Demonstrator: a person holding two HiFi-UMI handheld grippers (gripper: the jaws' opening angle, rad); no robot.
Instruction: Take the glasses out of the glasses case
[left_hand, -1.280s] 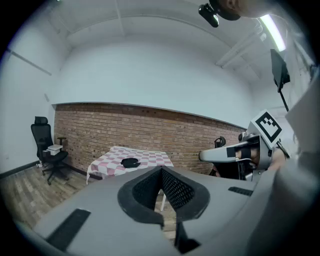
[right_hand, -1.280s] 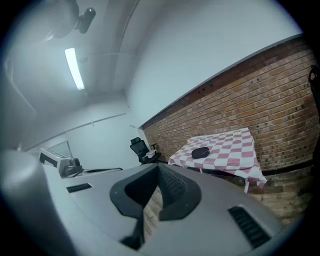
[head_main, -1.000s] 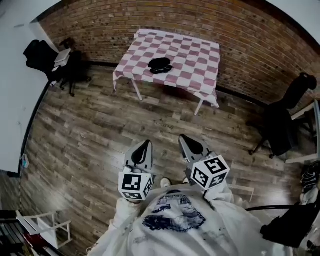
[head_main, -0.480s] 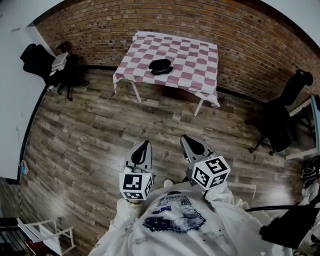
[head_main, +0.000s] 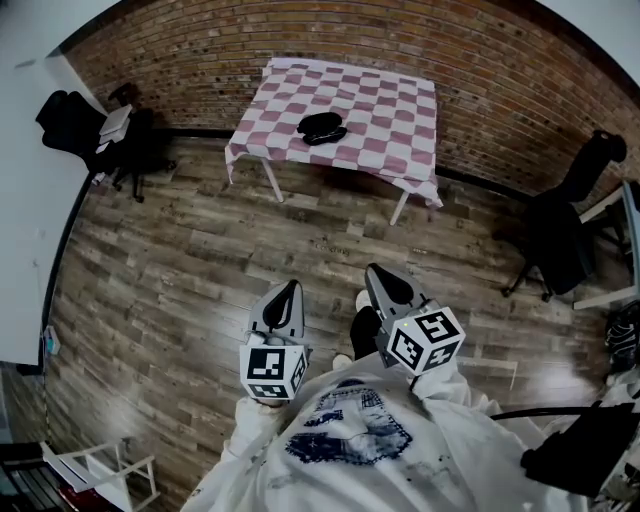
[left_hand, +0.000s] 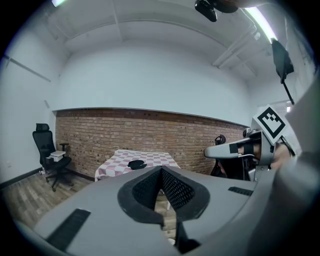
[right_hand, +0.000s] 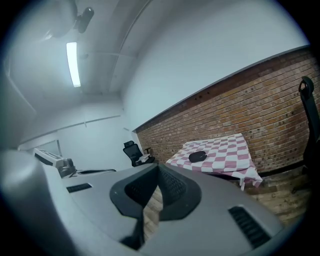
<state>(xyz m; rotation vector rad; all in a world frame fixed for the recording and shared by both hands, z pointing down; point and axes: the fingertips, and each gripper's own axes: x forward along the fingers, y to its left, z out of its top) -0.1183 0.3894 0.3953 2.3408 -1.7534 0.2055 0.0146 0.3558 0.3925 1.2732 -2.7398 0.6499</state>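
A closed black glasses case (head_main: 322, 128) (left_hand: 136, 164) (right_hand: 197, 156) lies on a pink-and-white checked table (head_main: 400, 110) by the brick wall, far ahead of me. Both grippers are held close to my chest, well short of the table. My left gripper (head_main: 290, 289) (left_hand: 161, 172) is shut with nothing between its pads. My right gripper (head_main: 377, 272) (right_hand: 159, 168) points at the table, its tips together and empty. Each gripper shows at the edge of the other's view.
A wide stretch of wooden floor (head_main: 200, 260) lies between me and the table. A black office chair (head_main: 75, 118) stands at the left wall and another chair (head_main: 556, 250) at the right. A white rack (head_main: 100, 468) is at the lower left, a black bag (head_main: 580, 455) at the lower right.
I have stepped a little toward the table; a dark shoe now shows between the grippers. Both grippers moved slightly forward and stay shut.
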